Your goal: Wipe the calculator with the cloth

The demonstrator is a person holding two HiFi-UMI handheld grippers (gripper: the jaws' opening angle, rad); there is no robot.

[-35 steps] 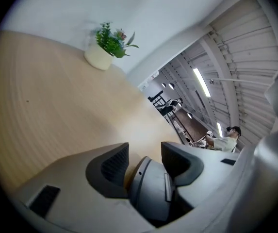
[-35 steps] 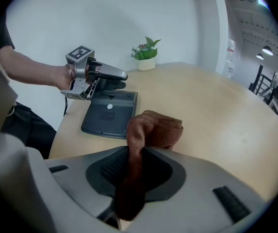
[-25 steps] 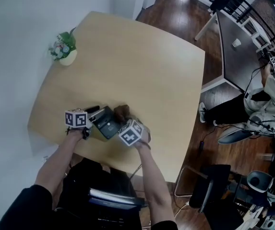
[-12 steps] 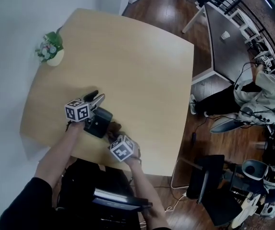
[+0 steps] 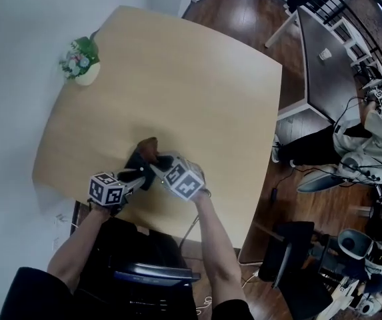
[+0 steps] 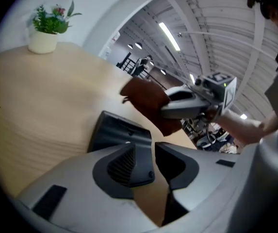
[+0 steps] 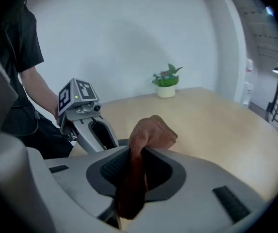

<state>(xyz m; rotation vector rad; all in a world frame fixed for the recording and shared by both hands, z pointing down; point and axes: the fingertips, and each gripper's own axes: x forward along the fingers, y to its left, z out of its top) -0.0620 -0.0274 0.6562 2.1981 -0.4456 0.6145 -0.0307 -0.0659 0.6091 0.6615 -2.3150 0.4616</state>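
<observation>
Head view looks steeply down on a pale wooden tabletop (image 5: 197, 92), where both grippers meet close to its near edge and cover most of what lies between them. The calculator (image 5: 137, 164) shows there only as a dark slab, its keys and display too small to read. The left gripper (image 5: 136, 176) reaches it from the near left. In the left gripper view its fingers (image 6: 124, 166) stand a narrow gap apart, having just been closing, with bare tabletop showing through the gap and nothing between the pads. The calculator's near edge is hidden behind the left finger, so I cannot tell whether that finger touches it. The right gripper (image 5: 159, 163) comes in from the near right, its fingers shut on the brown cloth (image 5: 149, 145). In the right gripper view a fold of the cloth is pinched between the pads, the upper end bunches above the fingertips, and the lower end drops out of sight behind the gripper body. From the left gripper view the cloth hangs at the calculator's far end, though contact between them cannot be made out. A potted plant (image 5: 81, 62) stands at the far left corner. At the right, a person (image 5: 371, 139) sits by a dark desk (image 5: 324, 65), partly cut off by the picture edge.
</observation>
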